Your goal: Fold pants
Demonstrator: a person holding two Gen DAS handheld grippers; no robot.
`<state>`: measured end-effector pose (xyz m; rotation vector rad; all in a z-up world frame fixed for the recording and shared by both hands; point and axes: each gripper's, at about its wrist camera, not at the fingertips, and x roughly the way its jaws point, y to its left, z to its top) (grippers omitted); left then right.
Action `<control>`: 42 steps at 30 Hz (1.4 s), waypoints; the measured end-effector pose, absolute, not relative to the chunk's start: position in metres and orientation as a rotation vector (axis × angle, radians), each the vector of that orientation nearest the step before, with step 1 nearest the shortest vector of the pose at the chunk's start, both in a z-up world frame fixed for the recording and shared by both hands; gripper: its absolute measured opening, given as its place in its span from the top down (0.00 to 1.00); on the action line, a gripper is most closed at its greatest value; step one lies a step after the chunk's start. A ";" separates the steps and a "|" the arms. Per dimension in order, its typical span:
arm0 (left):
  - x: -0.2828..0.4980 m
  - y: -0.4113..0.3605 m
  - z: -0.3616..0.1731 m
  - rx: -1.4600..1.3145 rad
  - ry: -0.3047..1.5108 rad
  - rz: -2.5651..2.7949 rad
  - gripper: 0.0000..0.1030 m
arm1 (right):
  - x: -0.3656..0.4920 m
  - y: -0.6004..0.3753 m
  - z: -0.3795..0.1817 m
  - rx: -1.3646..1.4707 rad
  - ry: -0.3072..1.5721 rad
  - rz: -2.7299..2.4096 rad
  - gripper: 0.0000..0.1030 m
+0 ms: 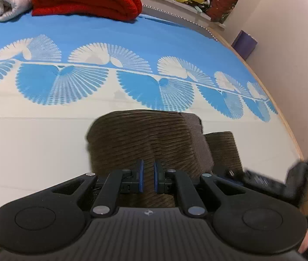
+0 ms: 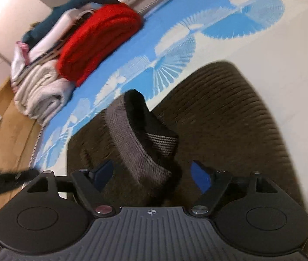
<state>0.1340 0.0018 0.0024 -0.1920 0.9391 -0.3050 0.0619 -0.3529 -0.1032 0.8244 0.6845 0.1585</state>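
Showing only rightward: pants (image 2: 219, 117) waistband (image 2: 132, 143).

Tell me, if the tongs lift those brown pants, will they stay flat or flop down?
The brown pants would probably flop: they are soft ribbed fabric, already bent into rounded folds. The grey waistband curls up loosely, so it likely sags too. They probably won't slide much on the bedsheet.

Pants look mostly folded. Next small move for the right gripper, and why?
Probably close the right gripper on the grey waistband: its jaws stand wide open around that raised band, while the left gripper, nearly shut, sits over the folded brown pants.
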 end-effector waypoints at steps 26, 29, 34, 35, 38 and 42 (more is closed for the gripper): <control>0.109 -0.004 0.018 -0.135 0.899 -0.368 0.92 | -0.031 -0.345 0.015 0.606 0.382 -0.106 0.82; 0.108 -0.029 0.006 -0.052 0.936 -0.431 0.92 | -0.038 -0.370 -0.028 0.589 0.493 -0.236 0.85; 0.101 -0.064 -0.017 0.079 1.014 -0.556 0.86 | -0.028 -0.434 -0.112 0.836 0.761 -0.406 1.00; 0.099 -0.070 -0.024 0.120 1.038 -0.580 0.83 | -0.031 -0.443 -0.114 0.895 0.760 -0.393 0.96; 0.096 -0.084 -0.059 0.248 1.159 -0.576 0.81 | -0.041 -0.437 -0.077 0.705 0.609 -0.359 0.95; 0.096 -0.095 -0.075 0.340 1.191 -0.539 0.80 | -0.033 -0.427 -0.050 0.620 0.563 -0.088 0.67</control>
